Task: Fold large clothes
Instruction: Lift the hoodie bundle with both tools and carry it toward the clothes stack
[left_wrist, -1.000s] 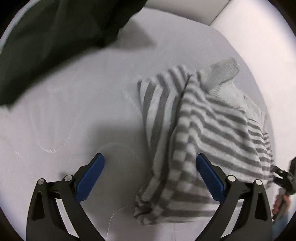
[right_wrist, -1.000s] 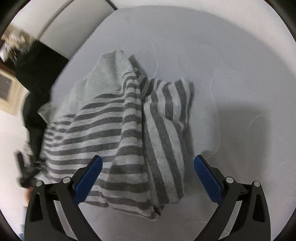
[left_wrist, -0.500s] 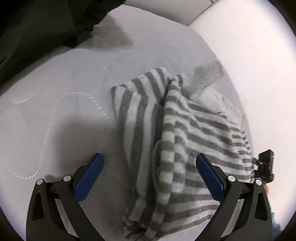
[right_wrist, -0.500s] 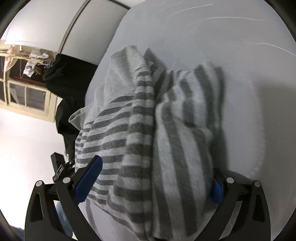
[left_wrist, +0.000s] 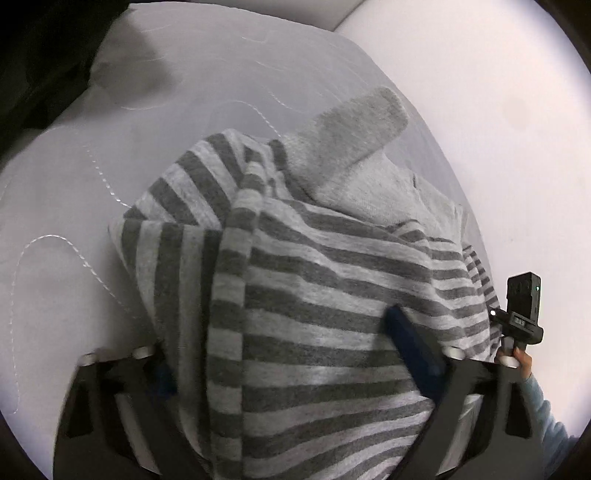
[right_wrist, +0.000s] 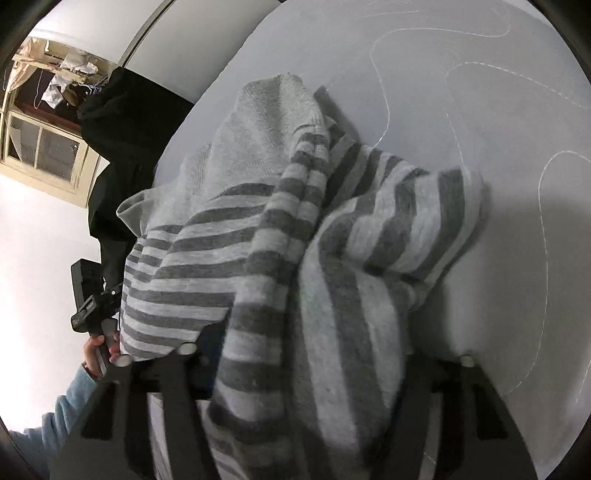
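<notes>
Sweater (left_wrist: 332, 295) bunched on the bed (left_wrist: 74, 221). I have both grippers, left (left_wrist: 288, 354) and right (right_wrist: 306, 354), closing with striped knit between the jaws; firm pinch not yet evident. Take one layer each, well apart, lift evenly.

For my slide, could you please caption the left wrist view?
Left tongs closing around a bunched grey striped sweater on a white quilted mattress.

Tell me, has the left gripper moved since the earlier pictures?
Yes. The left gripper has come forward over the striped sweater, which lies on the mattress; its jaws are closing.
</notes>
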